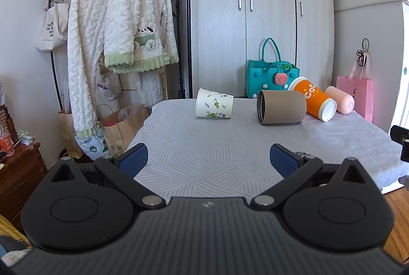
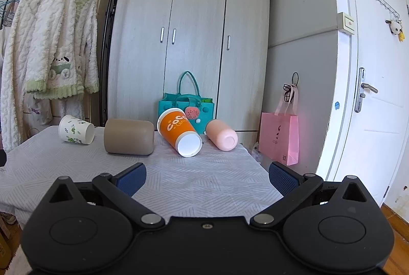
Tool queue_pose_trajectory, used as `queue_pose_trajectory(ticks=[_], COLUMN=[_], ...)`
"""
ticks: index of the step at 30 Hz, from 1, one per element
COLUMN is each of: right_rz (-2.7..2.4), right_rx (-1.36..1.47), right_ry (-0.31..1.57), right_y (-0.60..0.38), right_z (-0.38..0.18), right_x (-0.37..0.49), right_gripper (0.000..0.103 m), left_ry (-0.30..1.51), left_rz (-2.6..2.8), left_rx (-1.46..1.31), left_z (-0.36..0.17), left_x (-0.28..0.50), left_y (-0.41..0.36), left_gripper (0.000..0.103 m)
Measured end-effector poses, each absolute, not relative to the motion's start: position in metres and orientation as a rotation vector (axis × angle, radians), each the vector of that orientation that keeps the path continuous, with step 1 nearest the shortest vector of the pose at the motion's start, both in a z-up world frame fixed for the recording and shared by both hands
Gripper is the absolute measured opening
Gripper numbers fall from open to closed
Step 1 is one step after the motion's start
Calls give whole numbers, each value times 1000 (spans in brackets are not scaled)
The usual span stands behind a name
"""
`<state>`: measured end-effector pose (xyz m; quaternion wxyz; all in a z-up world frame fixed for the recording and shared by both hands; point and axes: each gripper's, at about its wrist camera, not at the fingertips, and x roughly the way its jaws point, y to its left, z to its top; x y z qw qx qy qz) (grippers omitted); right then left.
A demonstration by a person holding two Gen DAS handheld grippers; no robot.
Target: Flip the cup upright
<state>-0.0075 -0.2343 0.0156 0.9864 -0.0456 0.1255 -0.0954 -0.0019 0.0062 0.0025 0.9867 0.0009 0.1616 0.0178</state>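
Observation:
Several cups lie on their sides along the far edge of the table (image 1: 230,152): a white paper cup with green print (image 1: 214,106) (image 2: 76,133), a tan cylinder cup (image 1: 280,107) (image 2: 129,137), an orange "coco" cup (image 1: 314,98) (image 2: 179,131) and a pink cup (image 1: 341,100) (image 2: 222,135). My left gripper (image 1: 208,160) is open and empty over the table's near part. My right gripper (image 2: 207,179) is open and empty, short of the orange cup.
A teal felt bag (image 1: 271,77) (image 2: 186,107) stands behind the cups before a wardrobe (image 2: 194,32). A pink paper bag (image 2: 280,138) sits on the floor right. A clothes rack with fleece robes (image 1: 115,27) and paper bags (image 1: 120,129) stands left. A door (image 2: 370,86) is right.

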Motion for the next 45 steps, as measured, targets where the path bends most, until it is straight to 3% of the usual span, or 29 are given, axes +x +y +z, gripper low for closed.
queue_pose_trajectory(ticks=[45], right_rz=[-189], right_rx=[-101], right_ry=[258], right_y=[-231], right_z=[12], right_x=[-7], right_gripper=[103], left_ry=[335], left_rz=[25], left_rx=[-3], left_z=[-2], left_x=[-5], left_y=[9], left_gripper=[103])
